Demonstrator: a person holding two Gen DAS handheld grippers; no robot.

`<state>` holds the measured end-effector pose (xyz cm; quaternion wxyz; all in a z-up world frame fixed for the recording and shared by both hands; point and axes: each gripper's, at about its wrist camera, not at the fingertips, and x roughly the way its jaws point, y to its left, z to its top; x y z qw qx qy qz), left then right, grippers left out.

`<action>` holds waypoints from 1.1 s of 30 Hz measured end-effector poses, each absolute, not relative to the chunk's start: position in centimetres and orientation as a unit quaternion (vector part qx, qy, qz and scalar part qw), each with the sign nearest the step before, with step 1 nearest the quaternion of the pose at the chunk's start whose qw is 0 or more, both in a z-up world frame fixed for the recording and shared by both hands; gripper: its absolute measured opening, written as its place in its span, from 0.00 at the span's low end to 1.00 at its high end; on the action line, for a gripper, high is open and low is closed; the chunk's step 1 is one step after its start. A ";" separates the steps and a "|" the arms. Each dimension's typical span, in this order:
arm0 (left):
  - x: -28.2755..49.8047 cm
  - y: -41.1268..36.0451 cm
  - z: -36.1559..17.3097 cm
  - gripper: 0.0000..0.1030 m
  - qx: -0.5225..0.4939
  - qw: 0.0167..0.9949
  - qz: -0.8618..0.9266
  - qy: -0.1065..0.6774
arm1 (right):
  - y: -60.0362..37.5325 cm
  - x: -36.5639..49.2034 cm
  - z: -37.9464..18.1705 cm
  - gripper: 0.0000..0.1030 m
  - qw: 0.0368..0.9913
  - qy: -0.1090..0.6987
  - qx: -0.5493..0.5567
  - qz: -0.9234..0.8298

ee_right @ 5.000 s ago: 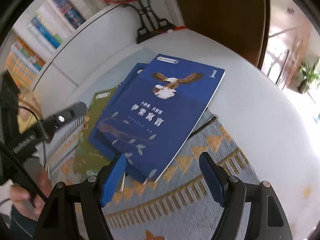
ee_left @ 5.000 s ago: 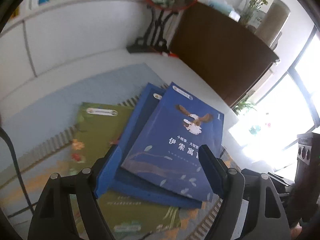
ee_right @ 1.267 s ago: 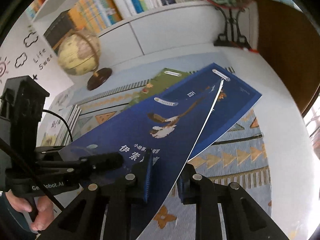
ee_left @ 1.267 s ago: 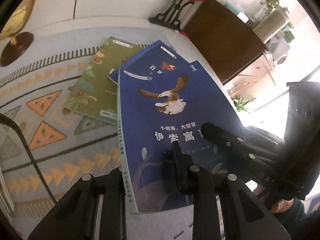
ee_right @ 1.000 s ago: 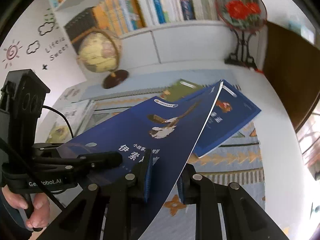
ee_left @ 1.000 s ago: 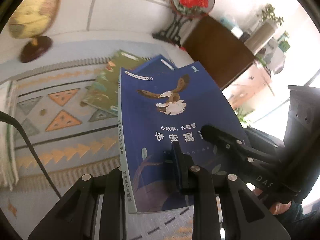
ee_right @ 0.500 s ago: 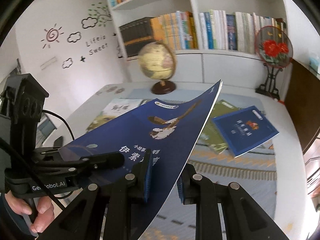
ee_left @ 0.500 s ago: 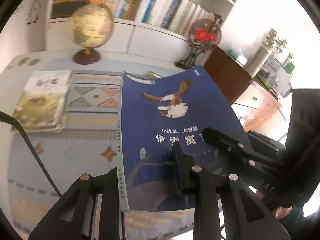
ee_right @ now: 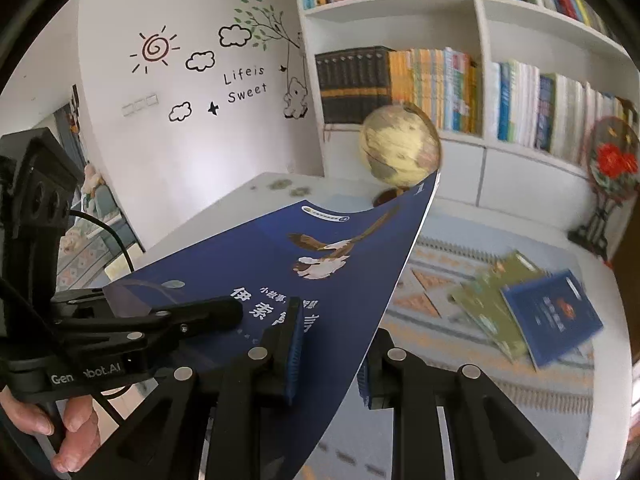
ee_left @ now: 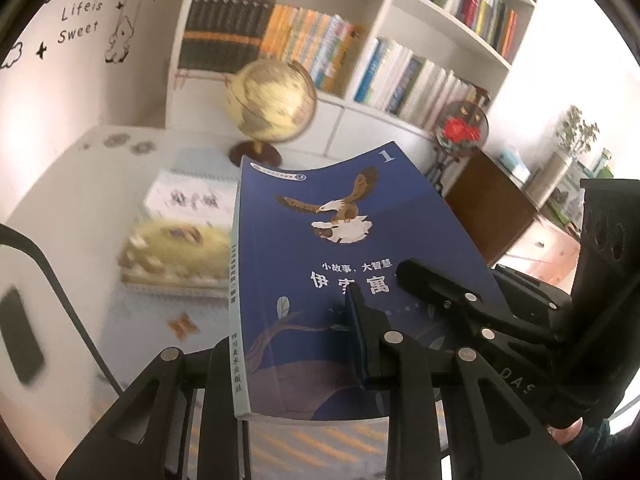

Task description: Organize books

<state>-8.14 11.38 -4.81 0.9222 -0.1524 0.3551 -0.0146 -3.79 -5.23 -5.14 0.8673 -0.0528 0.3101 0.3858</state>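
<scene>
Bright daylight, blurred background, fisheye-bent edges, dark corners.

A cream-coloured globe (ee_left: 271, 105) on a dark round base stands on the white worktop (ee_left: 48, 188), near a round red-flower ornament (ee_left: 461, 130); a black phone (ee_left: 20, 334) lies flat.

Both wrist views close behind their claws, facing bookshelf (ee_left: 400, 52) (shared globe (ee_right: 398, 146))

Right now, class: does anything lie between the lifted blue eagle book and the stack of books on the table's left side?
Nothing visible does. The blue eagle book, clamped by the left gripper and right gripper, hangs above the mat; the stack lies left of it, its top bare.
</scene>
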 end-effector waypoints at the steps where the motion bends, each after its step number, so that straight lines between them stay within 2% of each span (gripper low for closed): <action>1: -7.4 12.7 -4.4 0.23 -0.151 0.923 -0.011 0.354 | -4.1 -3.3 -4.8 0.23 0.869 0.307 -0.054 0.384; 8: -2.0 21.3 -3.6 0.23 -0.157 0.925 -0.018 0.344 | 5.1 3.0 -3.5 0.23 0.867 0.320 -0.028 0.380; 15: 2.6 26.8 -8.4 0.23 -0.169 0.912 -0.025 0.374 | 12.2 8.4 -7.4 0.24 0.858 0.376 -0.015 0.350; 21: 4.0 28.3 -12.4 0.23 -0.161 0.911 -0.015 0.379 | 14.8 10.9 -11.7 0.24 0.839 0.425 -0.004 0.339; 33: 4.5 29.9 -17.8 0.23 -0.221 0.871 -0.051 0.436 | 15.9 12.3 -16.8 0.24 0.810 0.487 -0.019 0.326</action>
